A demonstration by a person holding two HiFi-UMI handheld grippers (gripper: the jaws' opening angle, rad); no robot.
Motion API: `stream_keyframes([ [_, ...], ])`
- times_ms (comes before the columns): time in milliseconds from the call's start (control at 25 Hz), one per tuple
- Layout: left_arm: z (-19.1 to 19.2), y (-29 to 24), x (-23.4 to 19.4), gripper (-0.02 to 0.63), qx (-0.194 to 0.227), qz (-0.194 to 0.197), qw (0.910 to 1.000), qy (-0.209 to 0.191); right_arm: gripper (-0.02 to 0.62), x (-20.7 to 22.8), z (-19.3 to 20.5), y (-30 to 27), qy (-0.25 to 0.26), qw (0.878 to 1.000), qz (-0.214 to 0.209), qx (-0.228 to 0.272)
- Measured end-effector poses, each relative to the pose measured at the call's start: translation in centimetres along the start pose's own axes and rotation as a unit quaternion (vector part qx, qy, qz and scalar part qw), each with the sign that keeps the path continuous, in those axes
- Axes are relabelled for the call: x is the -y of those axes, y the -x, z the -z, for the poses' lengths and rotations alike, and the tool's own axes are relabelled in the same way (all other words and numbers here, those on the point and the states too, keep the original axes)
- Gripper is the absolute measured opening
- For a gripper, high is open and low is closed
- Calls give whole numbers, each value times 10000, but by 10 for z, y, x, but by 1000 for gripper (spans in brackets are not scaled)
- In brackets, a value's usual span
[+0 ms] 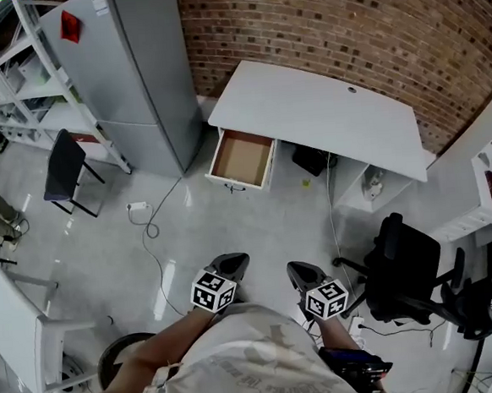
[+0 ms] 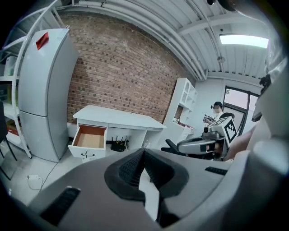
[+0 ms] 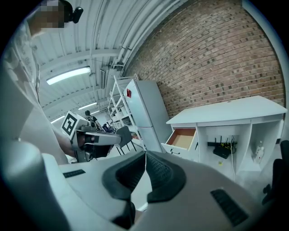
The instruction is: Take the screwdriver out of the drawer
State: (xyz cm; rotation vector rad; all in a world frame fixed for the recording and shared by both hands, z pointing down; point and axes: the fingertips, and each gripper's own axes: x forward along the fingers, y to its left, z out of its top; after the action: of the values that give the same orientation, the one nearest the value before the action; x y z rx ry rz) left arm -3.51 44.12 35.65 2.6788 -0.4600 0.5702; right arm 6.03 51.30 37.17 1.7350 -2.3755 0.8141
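A white desk stands against the brick wall, a good way in front of me. Its left drawer is pulled open and shows a bare brown bottom; no screwdriver shows in it from here. The drawer also appears in the left gripper view, and again as the drawer in the right gripper view. My left gripper and right gripper are held side by side near my body, both pointing toward the desk. The left gripper is shut with nothing in it. So is the right gripper.
A grey fridge stands left of the desk, with white shelving beyond it. A black office chair is at my right, a small black chair at the left. A cable trails on the floor. A black box sits under the desk.
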Motion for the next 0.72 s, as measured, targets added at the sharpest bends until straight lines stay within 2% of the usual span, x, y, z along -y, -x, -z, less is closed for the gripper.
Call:
stream_keyframes([
  [400,11,19,-14,20,-68,-280,9995,135,23,-10,3,-19,-17,9995,-275,-135],
  [720,3,21,-41,20,-17,-381,9991,190,23,-7,-8,-46,17,9993,-325,-190],
])
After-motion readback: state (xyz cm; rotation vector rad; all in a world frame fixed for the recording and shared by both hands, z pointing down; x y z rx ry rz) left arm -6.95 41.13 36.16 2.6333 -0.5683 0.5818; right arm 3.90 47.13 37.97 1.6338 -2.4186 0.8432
